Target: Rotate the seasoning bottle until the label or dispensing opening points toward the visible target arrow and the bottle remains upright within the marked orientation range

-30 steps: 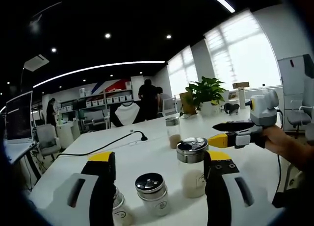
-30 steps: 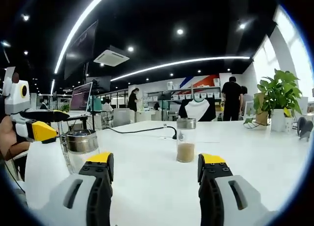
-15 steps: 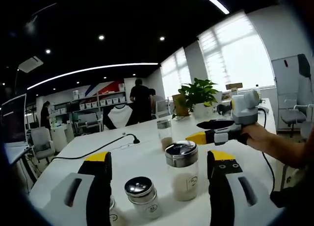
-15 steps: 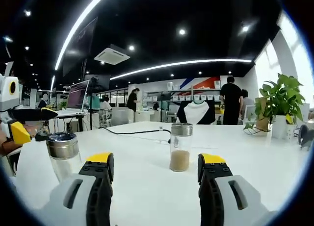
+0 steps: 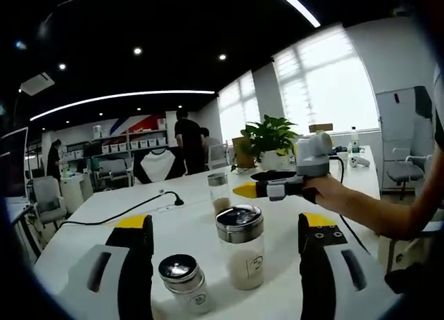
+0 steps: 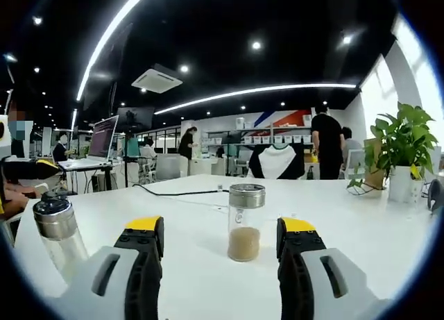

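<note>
Tongs: left tongs (image 5: 220, 264) open, level over table (image 5: 90, 216) | right tongs (image 6: 218, 264) open, facing seasoning bottle (image 6: 245, 221)

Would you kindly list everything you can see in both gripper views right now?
Clear glass seasoning bottles with steel lids: three; tall one between the left tool's jaws, short one beside it, slim one with brown powder ahead of the right tool.
White table: one, under the bottles.
Black cable: one, across the table's far side.
Green potted plant: one, at the table's window end.
People: several, standing and sitting in the background.
Person's hand: one, gripping the right tool.
Left tool: yellow-tipped, open.
Right tool: yellow-tipped, open.
</note>
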Tool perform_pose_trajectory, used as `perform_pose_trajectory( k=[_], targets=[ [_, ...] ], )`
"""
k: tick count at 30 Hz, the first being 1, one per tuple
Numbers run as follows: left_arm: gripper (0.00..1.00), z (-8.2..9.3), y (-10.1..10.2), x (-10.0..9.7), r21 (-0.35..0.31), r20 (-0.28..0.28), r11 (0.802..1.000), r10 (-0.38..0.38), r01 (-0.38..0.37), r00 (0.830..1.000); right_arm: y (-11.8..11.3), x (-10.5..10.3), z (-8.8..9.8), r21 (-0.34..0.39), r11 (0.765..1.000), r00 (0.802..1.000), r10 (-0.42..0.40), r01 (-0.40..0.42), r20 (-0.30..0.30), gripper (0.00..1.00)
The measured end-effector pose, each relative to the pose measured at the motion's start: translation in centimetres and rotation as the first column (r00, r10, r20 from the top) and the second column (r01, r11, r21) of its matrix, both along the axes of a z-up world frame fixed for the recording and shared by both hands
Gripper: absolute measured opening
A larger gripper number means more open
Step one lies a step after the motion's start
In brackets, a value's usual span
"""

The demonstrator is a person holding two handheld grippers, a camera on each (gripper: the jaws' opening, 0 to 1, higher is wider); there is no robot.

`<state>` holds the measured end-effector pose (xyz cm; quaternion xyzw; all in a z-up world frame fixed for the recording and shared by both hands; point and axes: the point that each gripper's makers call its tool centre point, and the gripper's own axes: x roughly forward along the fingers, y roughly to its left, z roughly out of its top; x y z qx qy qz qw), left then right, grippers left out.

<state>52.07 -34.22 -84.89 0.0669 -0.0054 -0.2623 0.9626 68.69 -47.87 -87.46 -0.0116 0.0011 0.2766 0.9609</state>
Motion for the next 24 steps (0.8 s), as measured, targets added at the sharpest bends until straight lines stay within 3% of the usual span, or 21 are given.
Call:
perform_pose_trajectory(
  k=[3,24],
  targets=[
    [0.91,0.1,0.1,0.0,0.000,-0.001,1.000,-0.001,0.001,1.000,0.2,1.1,0.2,-0.039,0.999,1.000,0.004,-0.004,0.013,0.65],
    [0.90,0.5,0.3,-0.2,0.010,0.005,1.000,0.008,-0.008,1.000,-0.4,6.3,1.4,-0.021,0.999,0.999,-0.031,0.031,-0.011,0.64]
  ],
)
